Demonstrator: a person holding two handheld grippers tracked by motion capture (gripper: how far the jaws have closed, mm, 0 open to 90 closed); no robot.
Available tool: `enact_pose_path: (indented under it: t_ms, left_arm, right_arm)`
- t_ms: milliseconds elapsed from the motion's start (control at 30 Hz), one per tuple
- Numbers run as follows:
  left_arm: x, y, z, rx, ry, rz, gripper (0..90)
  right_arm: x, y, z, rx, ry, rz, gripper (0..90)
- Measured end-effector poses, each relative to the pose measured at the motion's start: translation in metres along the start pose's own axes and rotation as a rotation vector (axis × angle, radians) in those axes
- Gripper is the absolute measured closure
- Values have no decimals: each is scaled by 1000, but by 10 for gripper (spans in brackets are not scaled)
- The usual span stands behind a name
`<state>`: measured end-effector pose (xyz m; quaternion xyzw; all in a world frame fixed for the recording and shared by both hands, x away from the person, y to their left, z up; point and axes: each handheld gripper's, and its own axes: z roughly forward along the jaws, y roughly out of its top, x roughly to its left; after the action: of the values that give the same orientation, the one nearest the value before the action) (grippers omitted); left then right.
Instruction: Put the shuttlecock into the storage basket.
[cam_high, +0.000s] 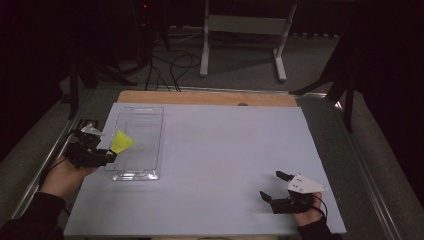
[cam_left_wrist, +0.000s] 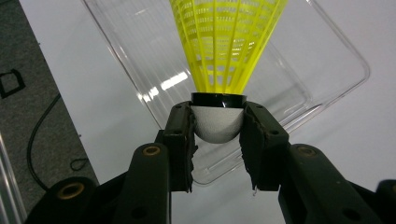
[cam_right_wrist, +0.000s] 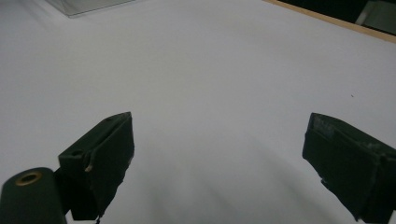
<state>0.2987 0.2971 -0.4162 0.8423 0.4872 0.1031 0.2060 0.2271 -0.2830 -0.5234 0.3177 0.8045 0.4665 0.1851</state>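
A yellow shuttlecock (cam_high: 121, 142) (cam_left_wrist: 225, 44) with a white rounded cork is held by my left gripper (cam_high: 109, 156) (cam_left_wrist: 217, 135), whose jaws are shut on the cork. Its yellow skirt points away over a clear plastic tray (cam_high: 146, 130) (cam_left_wrist: 327, 70) at the left of the pale mat. The shuttlecock hangs just above the tray's left rim. My right gripper (cam_high: 272, 185) (cam_right_wrist: 217, 163) hovers near the front right of the mat, jaws wide open with nothing between them.
The pale mat (cam_high: 225, 160) covers a wooden table (cam_high: 200, 96). Beyond the table's far edge stand a white metal frame (cam_high: 245, 30) and loose cables (cam_high: 170, 70) on the floor. Grey floor and a cable (cam_left_wrist: 42, 135) lie left of the mat.
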Motion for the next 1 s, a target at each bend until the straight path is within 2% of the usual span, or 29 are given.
enact_pose_path:
  t_ms: [100, 133, 600, 767, 1000]
  left_arm:
    - [0, -2, 4, 17, -17, 18, 658]
    - [1, -3, 5, 30, -6, 26, 658]
    - [14, -2, 21, 102, -49, 34, 656]
    - [13, 2, 25, 122, -60, 53, 656]
    - [8, 7, 30, 159, -49, 82, 647]
  right_arm:
    - [0, 0, 0, 1, 2, 2, 91]
    - [0, 0, 0, 1, 3, 4, 91]
    - [0, 0, 1, 2, 4, 8, 91]
    - [0, 0, 1, 4, 4, 7, 91]
    - [0, -1, 1, 5, 3, 7, 91]
